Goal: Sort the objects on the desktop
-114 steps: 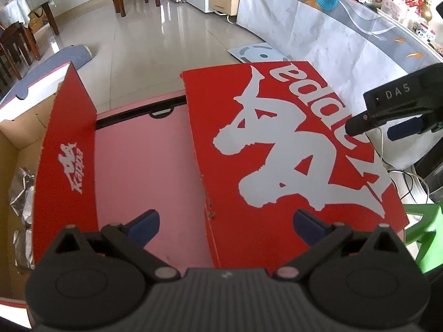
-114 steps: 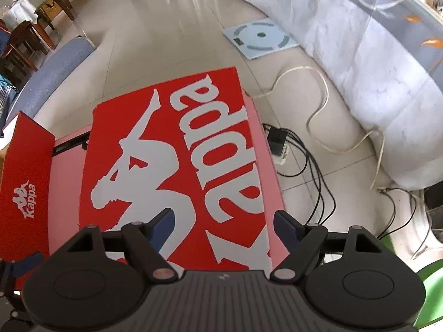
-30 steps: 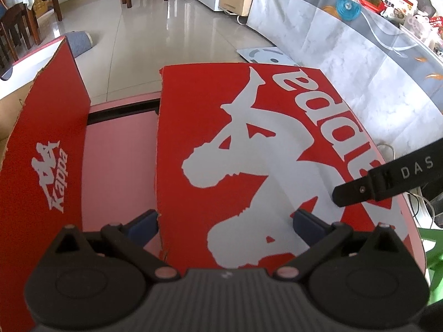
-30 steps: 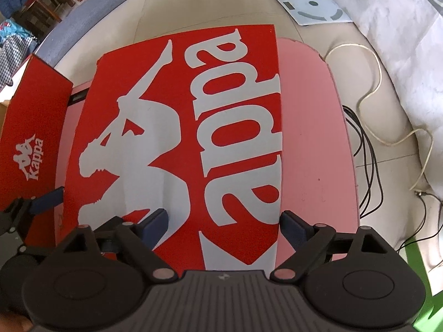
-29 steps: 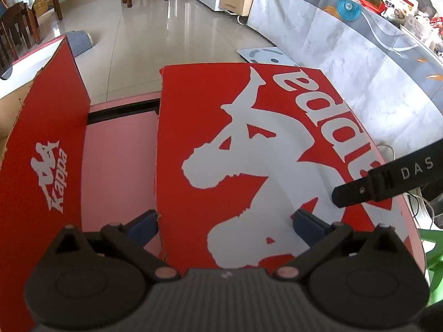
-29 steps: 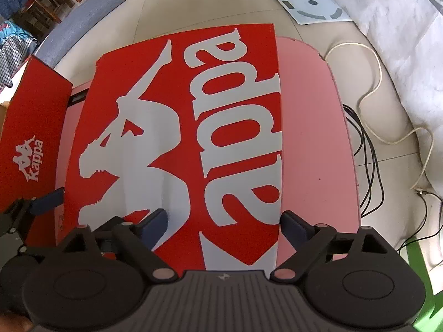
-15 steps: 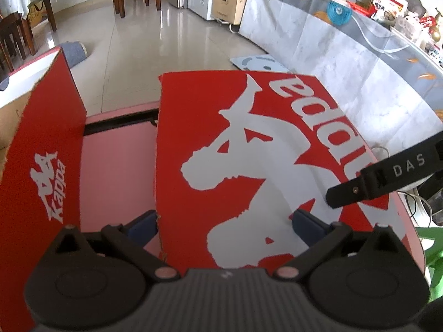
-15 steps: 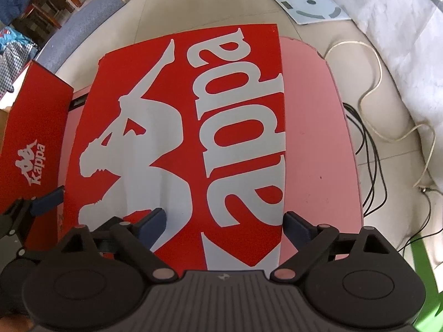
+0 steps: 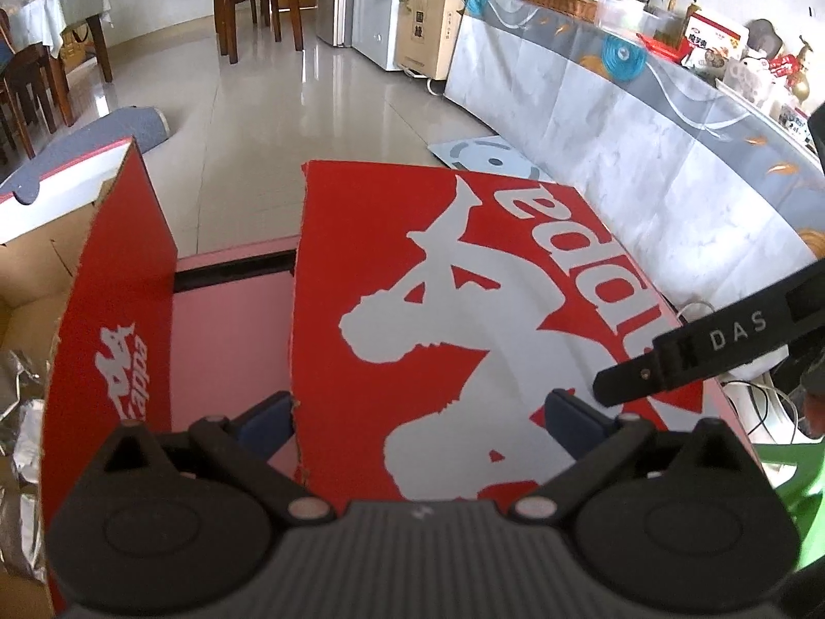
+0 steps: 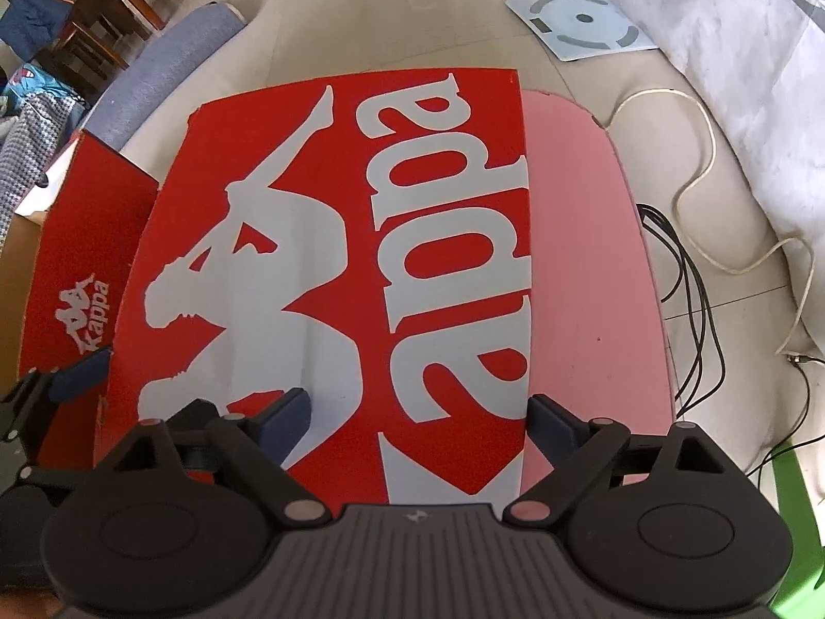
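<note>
A pink table carries a red Kappa shoebox lid, lying flat on it.

The big red lid carries white lettering "appa" beside a seated-figure logo, the first letter likely cut off at six o'clock. The smaller red flap at nine o'clock reads "Kappa" under the same logo. The black strap at three o'clock reads "DAS".

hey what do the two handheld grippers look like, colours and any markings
Both the left gripper and right gripper are matte black with a ribbed centre body, two round discs, angled linkage arms with silver pivot pins, and dark blue pads on the fingers. One black finger reads "DAS" in white.
</note>
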